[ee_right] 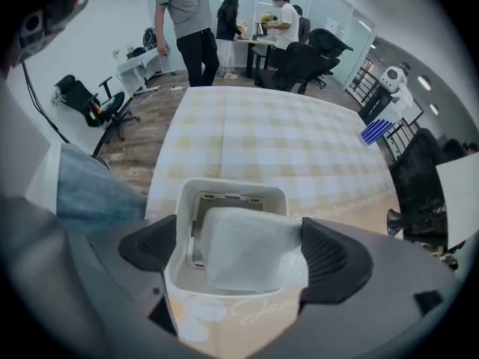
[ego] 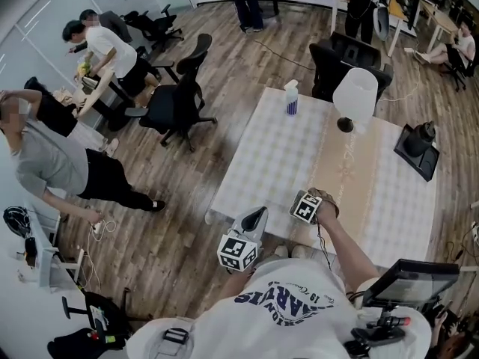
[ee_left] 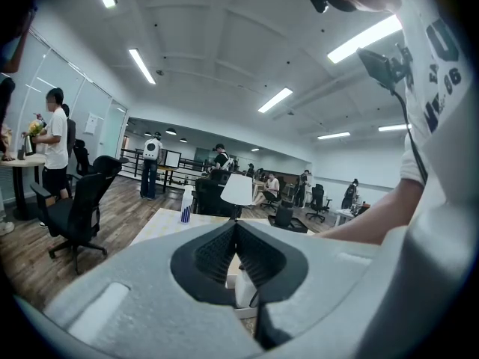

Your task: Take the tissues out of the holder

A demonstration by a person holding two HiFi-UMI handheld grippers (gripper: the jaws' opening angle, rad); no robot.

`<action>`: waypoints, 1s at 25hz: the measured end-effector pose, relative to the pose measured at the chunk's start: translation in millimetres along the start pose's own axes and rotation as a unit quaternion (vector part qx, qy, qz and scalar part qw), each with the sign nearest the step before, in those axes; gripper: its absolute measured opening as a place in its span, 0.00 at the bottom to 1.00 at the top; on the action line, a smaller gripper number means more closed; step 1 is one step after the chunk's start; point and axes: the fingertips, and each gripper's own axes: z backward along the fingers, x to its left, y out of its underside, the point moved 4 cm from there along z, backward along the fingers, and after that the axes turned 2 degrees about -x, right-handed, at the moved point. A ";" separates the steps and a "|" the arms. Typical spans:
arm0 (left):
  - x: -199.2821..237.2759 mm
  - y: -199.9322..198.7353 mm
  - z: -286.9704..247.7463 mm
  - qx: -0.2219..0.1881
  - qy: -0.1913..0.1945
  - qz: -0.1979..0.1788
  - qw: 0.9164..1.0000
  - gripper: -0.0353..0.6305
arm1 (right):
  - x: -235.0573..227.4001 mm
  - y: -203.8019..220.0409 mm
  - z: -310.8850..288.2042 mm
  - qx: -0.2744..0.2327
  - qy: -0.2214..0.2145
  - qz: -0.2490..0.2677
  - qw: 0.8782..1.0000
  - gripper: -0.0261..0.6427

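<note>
My right hand-held gripper (ee_right: pixel 243 254) hangs spread above the holder (ee_right: pixel 232 188) on the counter (ee_right: pixel 284 133). The tissue (ee_right: pixel 254 238) sticking up is soft, light and tearable, so I'd pinch its raised fold gently. My left hand-held gripper (ee_left: pixel 236 253) is pressed together, empty.

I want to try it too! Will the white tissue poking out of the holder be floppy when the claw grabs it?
Probably floppy: the thin white paper tissue droops in soft folds across the top of the white square holder. It looks very light, so it should lift easily. It may tear if yanked.
</note>
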 end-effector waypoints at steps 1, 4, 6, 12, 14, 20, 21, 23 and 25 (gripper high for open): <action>-0.7 -0.4 0.5 -0.002 -0.003 0.002 1.000 0.06 | -0.8 1.1 -2.5 0.004 0.005 0.007 1.000 0.81; 0.0 -0.3 3.7 -0.003 -0.011 0.006 1.000 0.06 | -0.6 1.2 -6.2 0.014 0.005 0.016 1.000 0.84; 0.7 1.4 5.4 -0.002 -0.015 0.007 1.000 0.06 | -2.1 1.5 -6.8 0.010 0.001 0.014 1.000 0.84; -0.1 8.0 9.9 -0.004 -0.026 0.009 1.000 0.06 | -15.8 18.6 -8.0 0.039 0.055 0.054 0.996 0.60; 2.4 8.7 11.4 -0.005 -0.031 0.008 0.999 0.06 | -17.6 19.6 -7.1 0.033 0.058 0.043 0.997 0.55; 4.8 8.2 7.8 -0.004 -0.030 0.007 1.000 0.06 | -20.5 20.9 -4.9 0.029 0.055 0.028 0.998 0.52; 4.5 8.4 6.5 -0.004 -0.028 0.006 1.000 0.06 | -20.7 20.7 -5.2 0.029 0.055 0.028 0.998 0.52; 3.5 9.3 4.9 -0.003 -0.025 0.005 1.000 0.06 | -19.7 20.6 -6.2 0.028 0.057 0.029 0.998 0.52; 2.0 10.0 4.3 -0.003 -0.024 0.006 1.000 0.06 | -18.7 20.9 -6.7 0.026 0.058 0.029 0.998 0.52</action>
